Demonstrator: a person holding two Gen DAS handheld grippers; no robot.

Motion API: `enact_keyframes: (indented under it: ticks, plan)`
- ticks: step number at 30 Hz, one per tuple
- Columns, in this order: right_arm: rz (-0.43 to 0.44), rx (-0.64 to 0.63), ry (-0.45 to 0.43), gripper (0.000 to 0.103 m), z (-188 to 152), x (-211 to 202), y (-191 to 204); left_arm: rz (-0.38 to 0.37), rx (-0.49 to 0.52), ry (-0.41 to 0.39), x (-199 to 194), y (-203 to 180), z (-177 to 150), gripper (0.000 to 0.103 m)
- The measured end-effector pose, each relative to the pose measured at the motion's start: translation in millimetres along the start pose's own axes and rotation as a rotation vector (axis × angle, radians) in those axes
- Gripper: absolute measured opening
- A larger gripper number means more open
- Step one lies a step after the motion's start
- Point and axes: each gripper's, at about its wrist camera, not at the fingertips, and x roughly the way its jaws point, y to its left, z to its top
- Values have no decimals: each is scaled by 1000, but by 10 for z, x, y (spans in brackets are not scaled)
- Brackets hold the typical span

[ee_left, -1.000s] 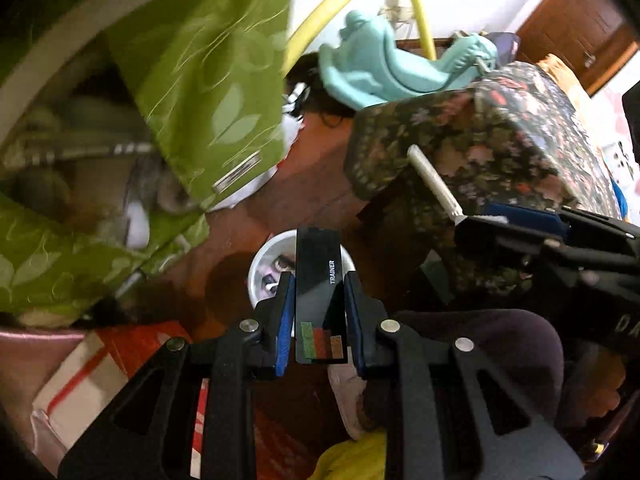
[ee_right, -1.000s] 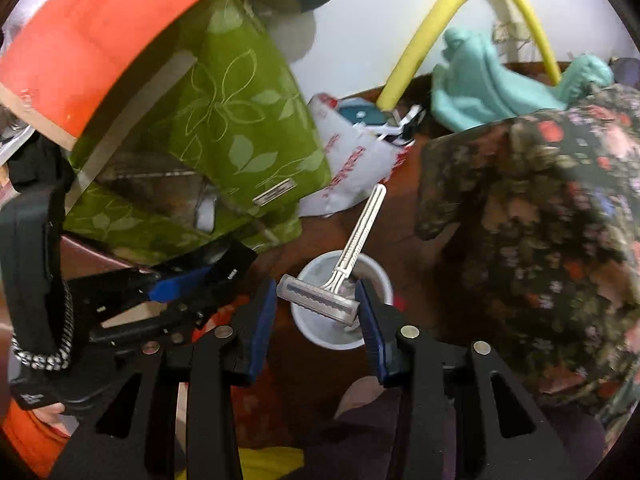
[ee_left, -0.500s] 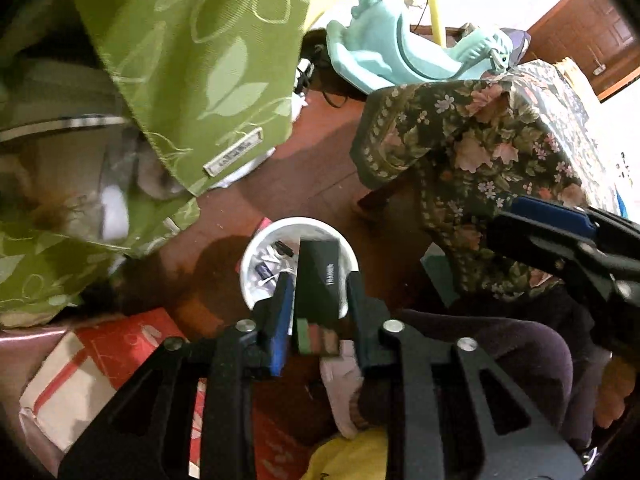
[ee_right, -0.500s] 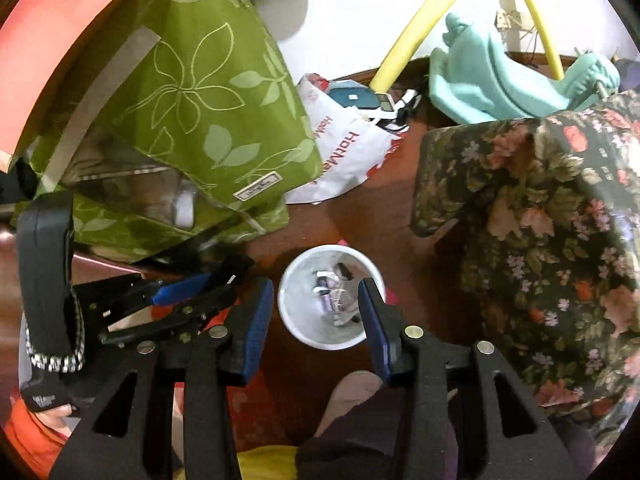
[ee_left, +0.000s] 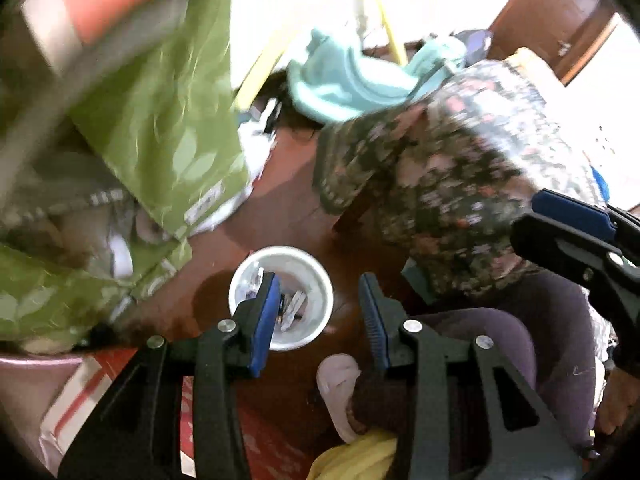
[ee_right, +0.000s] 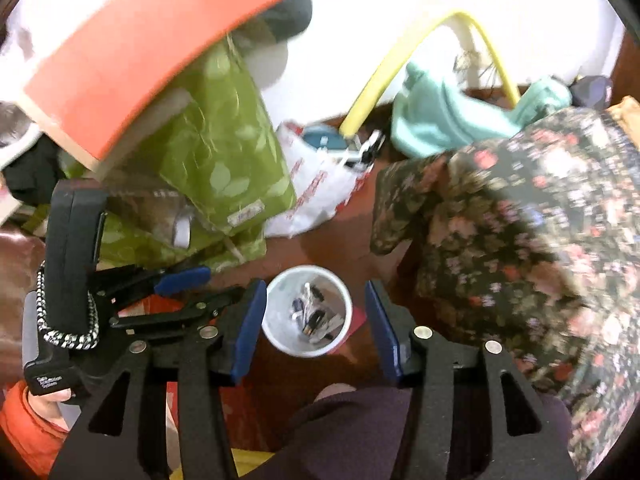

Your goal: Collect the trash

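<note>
- A dark floral-patterned cloth (ee_right: 520, 240) is draping over a bulky piece of furniture and filling the right side of both views, its hem hanging just right of the cup.
- A green leaf-print fabric bag (ee_right: 224, 160) is sagging at the far left, with an orange-topped board (ee_right: 152, 40) tilting above it.
- The reddish-brown wooden floor (ee_left: 288, 208) is showing between the bag and the cloth.
- A pale turquoise moulded plastic shape (ee_right: 448, 124) is lying at the far side by the white wall, with a yellow curved tube (ee_right: 384, 72) arching over it.
- A white plastic shopping bag with red print (ee_right: 316, 188) is slumping against the far edge of the green bag.
- The person's dark purple trouser leg (ee_left: 500, 344) and pale slipper (ee_left: 340, 384) are sitting at the near edge.
- The left gripper (ee_left: 318, 320) is hanging above the floor; its jaws have just been opening and are standing apart with nothing between them, the left pad overlapping the cup's rim in its own view.
- The right gripper (ee_right: 314, 324) is hanging likewise; its jaws have just been opening, apart and empty, framing the cup below.
- The white round plastic cup (ee_right: 276, 320) is standing upright on the floor, near the slipper.
- Small dark and pale trash pieces (ee_right: 314, 314) are lying jumbled in the cup's bottom; what each one is cannot be told.
</note>
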Motion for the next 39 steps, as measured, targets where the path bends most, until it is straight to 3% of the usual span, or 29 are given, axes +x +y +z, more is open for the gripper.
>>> enact_keyframes:
  ticks: [4,10,15,16,18,19,21,23,27,31,39]
  plan:
    - [-34,47,-144,47,-72,-586,-1,-47,64,-115,-473,-274,31,40]
    - [-119,124,-354,47,-249,-1372,37,-79,181,-356,-1315,-706,5,40]
    - [-216,171,-515,47,-450,-1877,157,-120,227,-503,-1841,-828,-68,40]
    - [-229,179,-538,49,-483,-1941,182,-121,241,-536,-1947,-853,-94,40]
    - [-260,199,-587,62,-550,-2069,231,-134,256,-579,-2091,-876,-140,40]
    - [-272,206,-602,70,-569,-2097,245,-145,261,-592,-2146,-888,-159,40]
    - [-301,227,-634,74,-619,-2164,280,-162,270,-614,-2248,-898,-202,46]
    - [-338,246,-645,84,-626,-2195,285,-146,279,-635,-2309,-912,-244,63]
    - [-427,296,-679,98,-697,-2281,303,-125,291,-662,-2380,-919,-314,84]
    - [-487,302,-676,100,-693,-2280,329,-112,303,-666,-2386,-930,-365,88]
    - [-481,309,-659,100,-720,-2260,342,-92,334,-650,-2301,-962,-414,88]
